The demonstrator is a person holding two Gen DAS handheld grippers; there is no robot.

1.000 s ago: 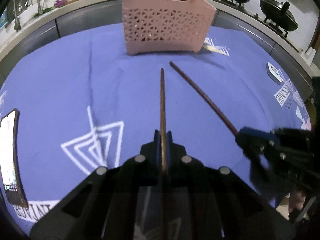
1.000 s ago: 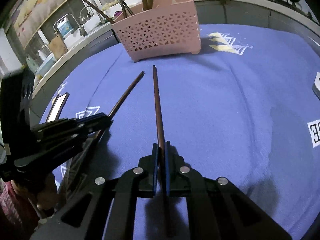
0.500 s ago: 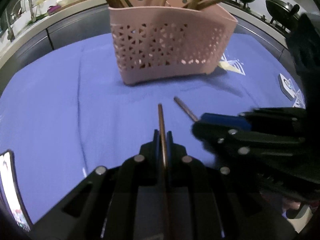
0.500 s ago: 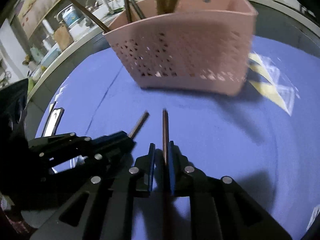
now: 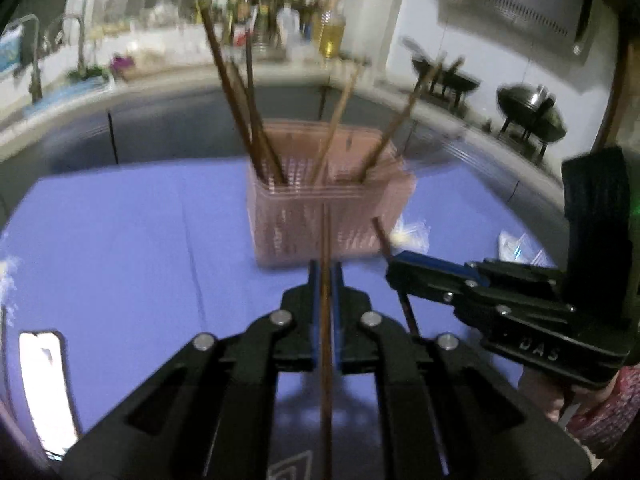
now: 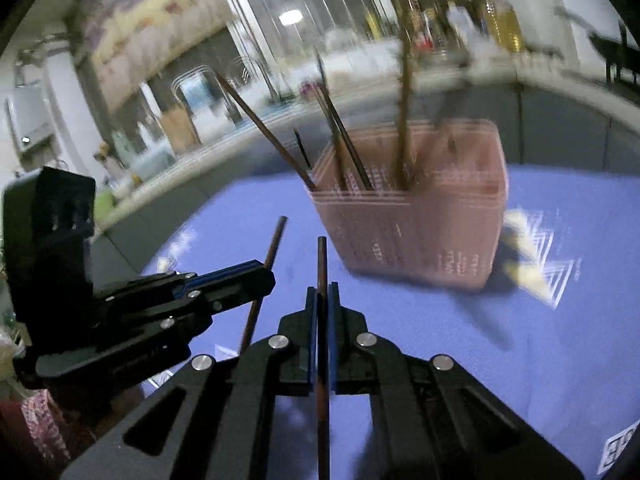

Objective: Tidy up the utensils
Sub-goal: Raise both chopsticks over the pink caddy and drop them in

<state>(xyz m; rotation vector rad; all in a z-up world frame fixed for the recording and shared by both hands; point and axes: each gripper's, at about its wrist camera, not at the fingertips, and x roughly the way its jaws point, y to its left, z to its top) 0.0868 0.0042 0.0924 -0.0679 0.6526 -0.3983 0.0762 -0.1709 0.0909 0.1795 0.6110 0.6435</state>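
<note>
Two chopsticks: one is gripped by each gripper, both held above the worktop (image 5: 120, 240).
Left gripper (image 5: 325, 280): fingers are closed tight on the left chopstick (image 5: 326, 240), whose tip is aimed at the pink basket (image 5: 320, 220).
Right gripper (image 6: 322, 300): fingers are pinched on the right chopstick (image 6: 321, 264).
Basket: set toward the worktop's far edge; several chopsticks (image 5: 240, 100) are stood inside it.
Phone (image 5: 44, 392): laid at the near left edge.

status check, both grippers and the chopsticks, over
Left gripper shut on chopstick. Right gripper shut on another. Both short of pink basket. Nothing between.
</note>
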